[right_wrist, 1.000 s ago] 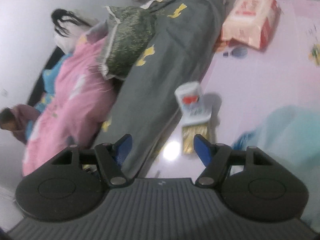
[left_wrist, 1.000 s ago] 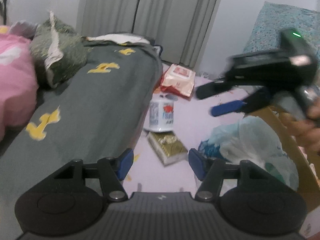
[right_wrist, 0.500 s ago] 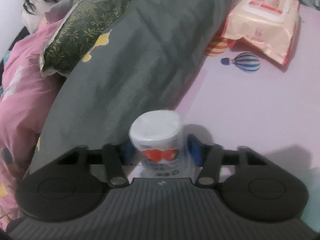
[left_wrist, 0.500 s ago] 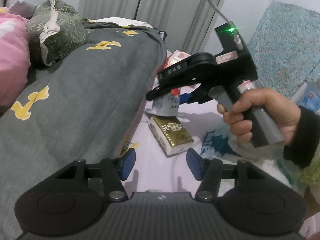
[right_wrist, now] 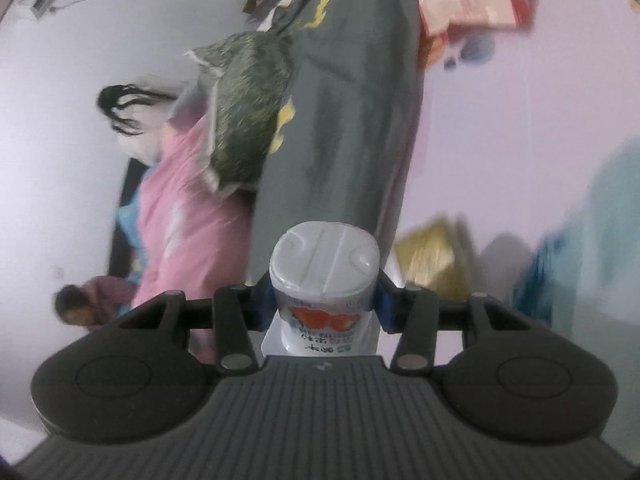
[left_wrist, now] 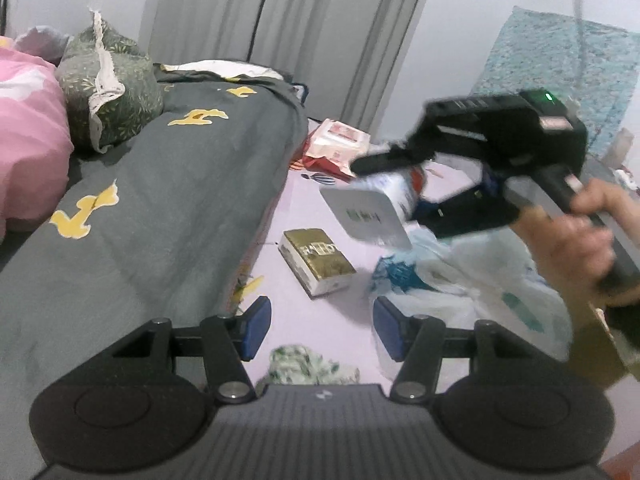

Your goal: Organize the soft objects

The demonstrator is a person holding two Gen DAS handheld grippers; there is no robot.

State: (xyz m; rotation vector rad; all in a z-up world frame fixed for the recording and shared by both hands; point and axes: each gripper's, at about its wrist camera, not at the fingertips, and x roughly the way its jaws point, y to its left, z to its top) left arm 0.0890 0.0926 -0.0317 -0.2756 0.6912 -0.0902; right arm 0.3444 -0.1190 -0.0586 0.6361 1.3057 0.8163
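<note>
The right gripper (right_wrist: pixel 325 300) is tipped onto its side, so the room runs sideways in its own camera. Its jaws are closing on a white plastic-wrapped tissue pack with red hearts printed on it (right_wrist: pixel 325 280), and the blue pads (right_wrist: pixel 382 300) press on both its flanks. From the left wrist view that pack (left_wrist: pixel 378 210) hangs clear of the floor, tilted, its flat white end facing the camera, with a bare hand (left_wrist: pixel 568 236) on the grey handle behind it.

The left gripper (left_wrist: pixel 318 328) points down and forward, its jaws parted and nothing between them. Just ahead of it lies a gold-wrapped rectangular pack (left_wrist: pixel 318 260) on the pale pink floor (left_wrist: pixel 304 204). To the left of it the edge of the grey bed cover with yellow shapes (left_wrist: pixel 168 208) drops to the floor. To the right of it a crumpled white and blue plastic bag (left_wrist: pixel 460 280) crowds in close. Bare floor runs forward between bed and bag toward a pink wipes packet (left_wrist: pixel 338 146) by the grey curtain (left_wrist: pixel 288 36).
</note>
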